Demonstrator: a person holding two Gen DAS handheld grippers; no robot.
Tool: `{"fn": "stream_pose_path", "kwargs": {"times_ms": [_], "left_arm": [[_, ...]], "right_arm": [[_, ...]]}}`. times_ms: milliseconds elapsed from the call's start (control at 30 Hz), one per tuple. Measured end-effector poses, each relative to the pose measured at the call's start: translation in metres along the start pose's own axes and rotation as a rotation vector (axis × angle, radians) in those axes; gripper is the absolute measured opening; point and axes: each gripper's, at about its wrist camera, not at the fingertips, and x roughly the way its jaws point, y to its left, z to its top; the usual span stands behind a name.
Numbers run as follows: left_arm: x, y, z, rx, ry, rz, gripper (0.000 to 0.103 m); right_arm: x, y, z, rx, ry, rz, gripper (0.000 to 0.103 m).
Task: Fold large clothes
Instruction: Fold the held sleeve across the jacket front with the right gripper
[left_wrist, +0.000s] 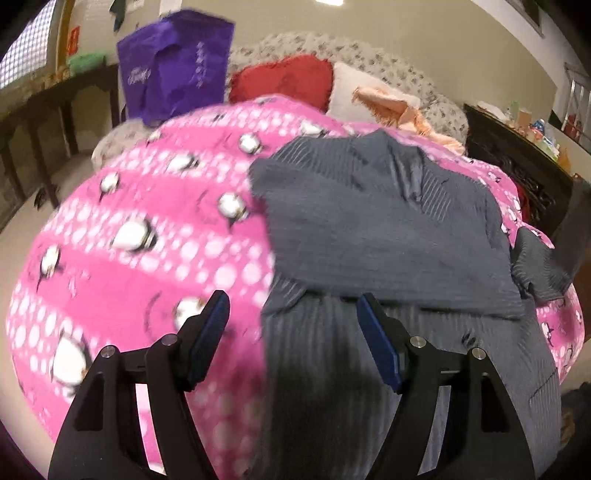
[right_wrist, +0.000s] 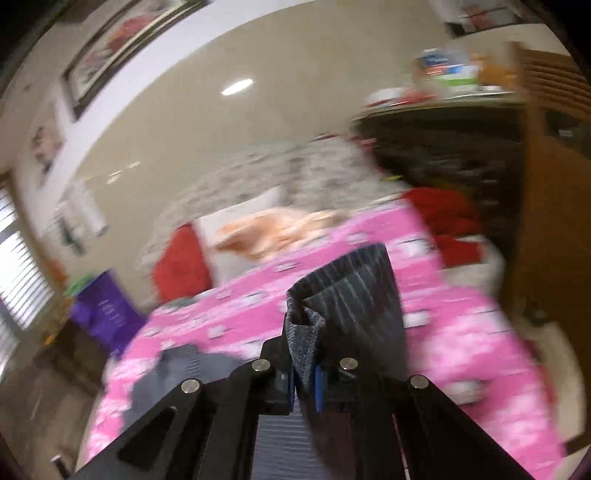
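A large grey striped garment (left_wrist: 369, 236) lies on the pink patterned blanket (left_wrist: 140, 229) of the bed, its far part folded over its near part. My left gripper (left_wrist: 291, 317) is open and empty, just above the garment's near left edge. In the right wrist view my right gripper (right_wrist: 304, 373) is shut on a fold of the same grey garment (right_wrist: 354, 295) and holds it lifted above the pink blanket (right_wrist: 461, 332). The right wrist view is blurred.
A purple bag (left_wrist: 177, 66) stands at the bed's far left. Red pillow (left_wrist: 284, 77), white pillow and peach cloth (left_wrist: 399, 107) lie at the head. A dark side table (left_wrist: 55, 107) is left; a cluttered dark dresser (left_wrist: 517, 147) is right.
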Motion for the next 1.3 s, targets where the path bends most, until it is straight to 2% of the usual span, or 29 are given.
{"fn": "stream_pose_path", "kwargs": {"times_ms": [33,133,300,400,533,600,633,700,800,900,1000,1100,1167,1267,1300], "left_arm": [[0.001,0.006,-0.006,-0.019,0.020,0.004,0.072],[0.003,0.018,-0.024,-0.057,0.077,0.016,0.072],[-0.014,0.037,-0.038,-0.069,0.084,0.088,0.072],[-0.020,0.053,-0.041,-0.117,0.117,0.145,0.072],[-0.026,0.060,-0.038,-0.139,0.136,0.163,0.072],[-0.030,0.060,-0.037,-0.142,0.132,0.164,0.072],[-0.032,0.060,-0.037,-0.143,0.128,0.161,0.072],[-0.035,0.060,-0.036,-0.147,0.123,0.161,0.072],[-0.038,0.061,-0.036,-0.148,0.124,0.169,0.072],[-0.040,0.059,-0.034,-0.146,0.117,0.167,0.072],[-0.040,0.052,-0.032,-0.143,0.107,0.158,0.072],[-0.039,0.039,-0.025,-0.113,0.093,0.137,0.072],[-0.036,0.027,-0.015,-0.073,0.087,0.124,0.072],[-0.027,0.010,0.008,-0.036,0.060,0.058,0.072],[-0.019,0.004,0.016,-0.016,0.060,0.026,0.072]], "right_arm": [[0.019,0.031,-0.010,-0.024,0.037,0.063,0.007],[0.068,0.098,-0.048,-0.074,0.137,0.167,0.006],[0.138,0.195,-0.123,-0.126,0.286,0.304,0.006],[0.164,0.249,-0.159,-0.153,0.343,0.383,0.006],[0.184,0.312,-0.196,-0.202,0.398,0.473,0.006],[0.190,0.342,-0.218,-0.257,0.409,0.492,0.006],[0.195,0.354,-0.232,-0.295,0.421,0.473,0.007],[0.212,0.364,-0.261,-0.332,0.511,0.419,0.009],[0.221,0.358,-0.283,-0.347,0.603,0.365,0.024],[0.200,0.337,-0.279,-0.355,0.580,0.401,0.045],[0.168,0.305,-0.268,-0.365,0.552,0.436,0.046],[0.136,0.252,-0.257,-0.352,0.541,0.448,0.046],[0.115,0.209,-0.243,-0.313,0.495,0.403,0.046],[0.086,0.138,-0.220,-0.262,0.404,0.263,0.046],[0.082,0.119,-0.214,-0.230,0.394,0.245,0.046]]}}
